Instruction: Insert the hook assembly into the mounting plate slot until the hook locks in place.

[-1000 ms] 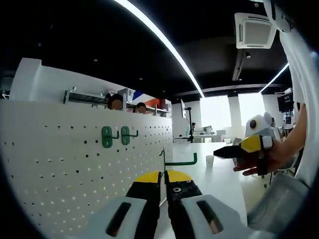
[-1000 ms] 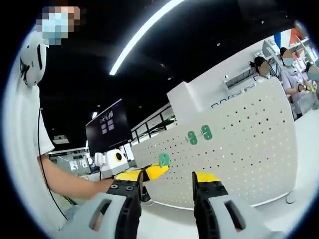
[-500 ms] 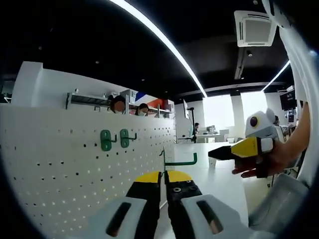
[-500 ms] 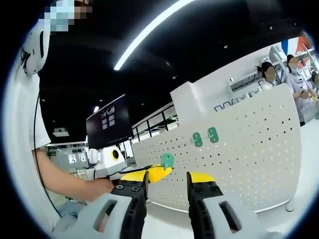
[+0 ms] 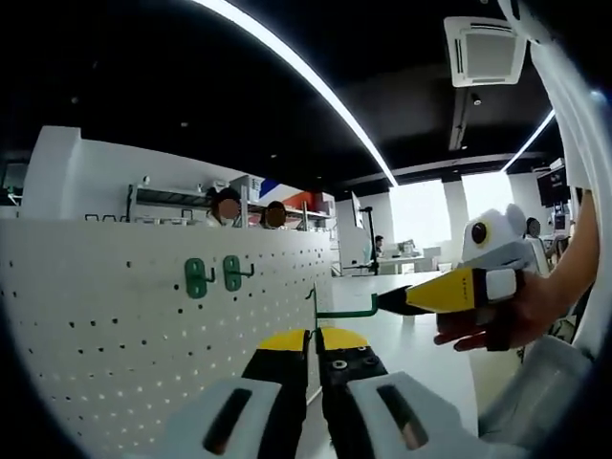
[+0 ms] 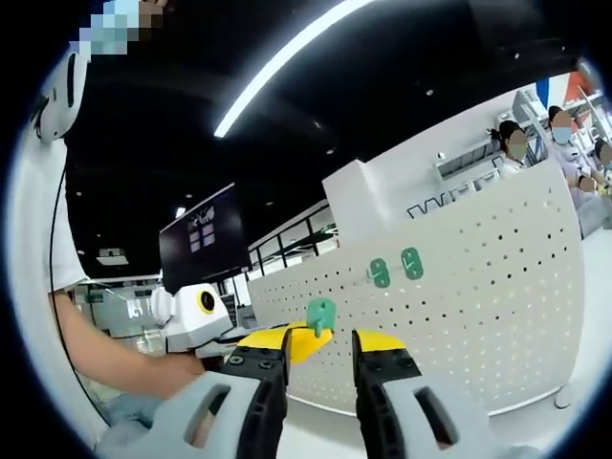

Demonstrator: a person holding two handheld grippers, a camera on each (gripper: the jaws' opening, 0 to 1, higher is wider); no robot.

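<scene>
Clamping a slim green metal hook (image 5: pixel 346 312) between its yellow-tipped jaws, my left tool (image 5: pixel 316 340) holds the piece out over the white surface (image 5: pixel 421 349), with the hook's long arm running sideways toward the right and its back plate standing upright just above the jaw tips. My right tool (image 5: pixel 406 301) reaches in from the right of the left gripper view, gripped in my hand (image 5: pixel 497 311), and its dark tip sits right at the upturned end of the hook; I cannot tell whether they touch.

In the right gripper view, my right tool (image 6: pixel 320 337) has its jaws drawn close with a narrow gap between them, and the small green back plate of the hook (image 6: pixel 320 312) shows just above the tips, in front of the board. Whether those jaws pinch anything I cannot tell. My left tool (image 6: pixel 287 339) crosses in from the left, its yellow tips beside the plate.

The white perforated mounting plate (image 5: pixel 124 316) stands upright on the surface, to the left in the left gripper view and to the right in the right gripper view. Two green hooks (image 5: pixel 214 275) already hang side by side on its upper face (image 6: pixel 396 269), well apart from the hook I hold.
</scene>
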